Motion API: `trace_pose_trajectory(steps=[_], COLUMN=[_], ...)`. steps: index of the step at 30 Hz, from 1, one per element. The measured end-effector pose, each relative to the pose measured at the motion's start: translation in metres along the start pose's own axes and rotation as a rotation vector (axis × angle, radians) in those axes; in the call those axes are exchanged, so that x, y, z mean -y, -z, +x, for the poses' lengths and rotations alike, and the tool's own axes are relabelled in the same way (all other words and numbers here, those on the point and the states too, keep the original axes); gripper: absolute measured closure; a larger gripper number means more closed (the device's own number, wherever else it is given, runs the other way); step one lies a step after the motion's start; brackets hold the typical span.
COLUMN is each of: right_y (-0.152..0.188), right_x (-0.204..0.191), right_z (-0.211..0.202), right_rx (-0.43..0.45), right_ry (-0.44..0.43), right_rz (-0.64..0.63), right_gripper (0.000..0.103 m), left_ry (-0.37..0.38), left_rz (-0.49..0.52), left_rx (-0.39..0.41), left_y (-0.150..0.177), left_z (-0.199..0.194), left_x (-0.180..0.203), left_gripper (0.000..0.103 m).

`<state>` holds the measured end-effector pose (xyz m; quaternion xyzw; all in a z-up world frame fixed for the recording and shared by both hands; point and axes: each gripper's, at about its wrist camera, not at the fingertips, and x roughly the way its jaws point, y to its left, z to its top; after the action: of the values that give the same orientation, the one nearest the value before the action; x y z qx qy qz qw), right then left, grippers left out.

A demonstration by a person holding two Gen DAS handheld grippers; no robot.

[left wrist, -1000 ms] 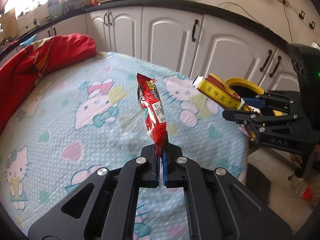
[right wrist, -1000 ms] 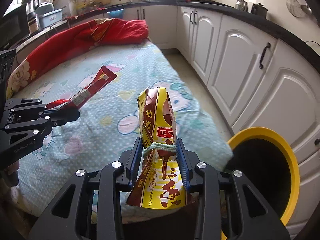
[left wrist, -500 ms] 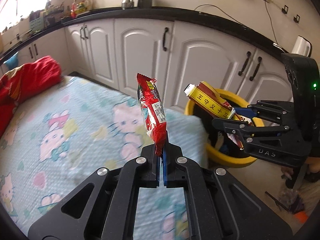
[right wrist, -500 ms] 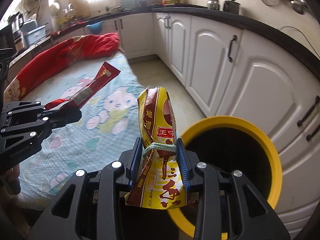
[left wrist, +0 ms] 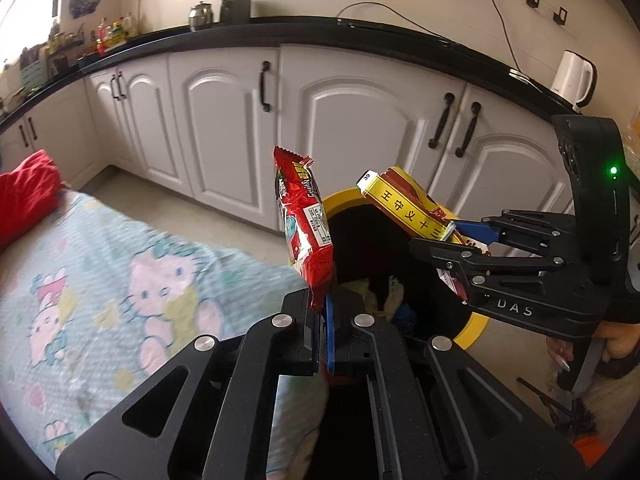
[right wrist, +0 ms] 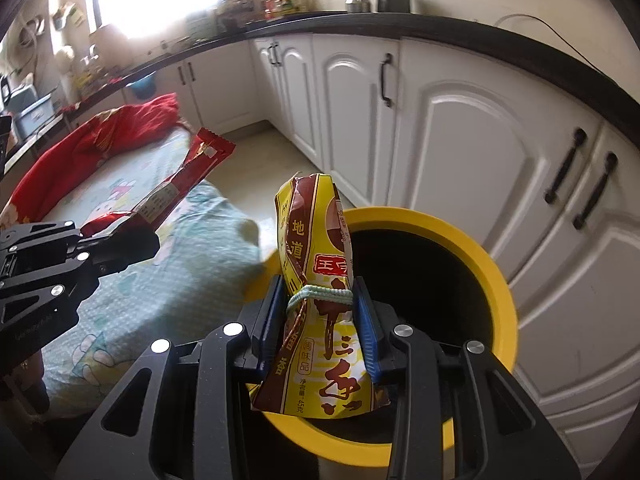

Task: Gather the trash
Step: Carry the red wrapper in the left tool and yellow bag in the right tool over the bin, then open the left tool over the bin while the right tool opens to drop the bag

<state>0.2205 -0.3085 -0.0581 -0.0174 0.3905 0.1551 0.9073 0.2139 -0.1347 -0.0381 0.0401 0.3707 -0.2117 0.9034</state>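
The left gripper (left wrist: 325, 312) is clamped on the bottom edge of a red wrapper (left wrist: 306, 226), which stands up just over the bed's (left wrist: 100, 280) corner, beside the near rim of the yellow bin (right wrist: 500, 280). The right gripper (right wrist: 322, 308) squeezes a yellow packet (right wrist: 320, 280) at its tied waist, over the bin's near rim. To drop well, each piece should be carried over the dark mouth, clear of the rim, before the jaws part; the wrapper looks light enough to drift. The left view shows rubbish already lying in the bin; the right view shows only a black hollow, but more of the rim.
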Motion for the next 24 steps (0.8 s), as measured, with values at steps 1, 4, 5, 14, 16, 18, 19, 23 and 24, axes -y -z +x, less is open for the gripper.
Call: trace_pose_trajectory(steps=[1, 4, 5, 14, 16, 18, 19, 23, 24], right_y=[0.001, 0.005, 0.007, 0.023, 0.026, 0.028, 0.03, 0.035, 0.035], right_x=[0.005, 0.023, 0.029, 0.066, 0.071, 0.074, 0.077, 0.08, 0.081], right_z=[-0.001, -0.002, -0.002, -0.002, 0.0, 0.002, 0.004, 0.008, 0.01], right_rx=[0.001, 0.003, 0.003, -0.01, -0.015, -0.024, -0.027, -0.04, -0.043], right_ry=[0.005, 0.017, 0.021, 0.036, 0.038, 0.034, 0.033, 0.033, 0.033], right_rz=[0.014, 0.066, 0.083, 0.194, 0.216, 0.234, 0.245, 0.263, 0.268], right_gripper=[0.07, 0.07, 0.07, 0.07, 0.07, 0.07, 0.07, 0.07, 0.07], left_ry=[0.005, 0.02, 0.025, 0.057, 0.064, 0.069, 0.072, 0.085, 0.088], left_rz=[0.002, 0.009, 0.011, 0.012, 0.014, 0.016, 0.018, 0.025, 0.027], left_rx=[-0.001, -0.004, -0.007, -0.037, -0.045, -0.051, -0.055, -0.066, -0.069], left_y=[-0.001, -0.006, -0.007, -0.014, -0.015, -0.015, -0.016, -0.014, -0.014], left_z=[0.002, 0.01, 0.013, 0.042, 0.049, 0.054, 0.058, 0.067, 0.069], left_x=[0.003, 0.013, 0.016, 0.033, 0.036, 0.037, 0.039, 0.042, 0.042], left_gripper=[0.103, 0.103, 0.103, 0.103, 0.103, 0.103, 0.103, 0.103, 0.103])
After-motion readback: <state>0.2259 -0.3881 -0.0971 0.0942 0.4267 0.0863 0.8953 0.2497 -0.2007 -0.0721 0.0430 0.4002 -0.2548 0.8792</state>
